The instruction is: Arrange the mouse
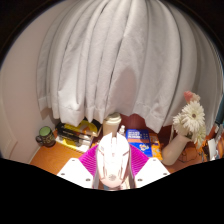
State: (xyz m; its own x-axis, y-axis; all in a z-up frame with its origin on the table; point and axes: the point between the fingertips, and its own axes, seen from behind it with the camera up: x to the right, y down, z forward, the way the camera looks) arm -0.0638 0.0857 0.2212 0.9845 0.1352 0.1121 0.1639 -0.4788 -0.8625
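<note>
Gripper view, desk scene. Your gripper [113, 172] holds the mouse [113, 158], a white mouse clamped between the two fingers, whose pink pads [88, 160] press on its left and right flanks with no gap visible at either side. The jaws stand at a narrow setting, fixed by the width of the mouse body. The mouse lies directly between the fingers, not ahead of them; its long axis runs parallel to them, pointing forward toward the back of the desk. It appears lifted clear of the orange desk surface [48, 157], though its underside is hidden.

Just beyond the mouse tip stands a small cup-like object [113, 122], with a blue box [138, 135] beside it to the right. Further right, a vase of pale flowers [186, 125]. To the left, a yellow-and-black item [76, 131] and a dark green jar [45, 136]. White curtains [110, 60] close the background.

Judgement: the carrying step is in hand, and placement remains. Because the mouse axis already follows the finger axis, your wrist heading alone will fix its final orientation; the clutter ahead limits forward travel.
</note>
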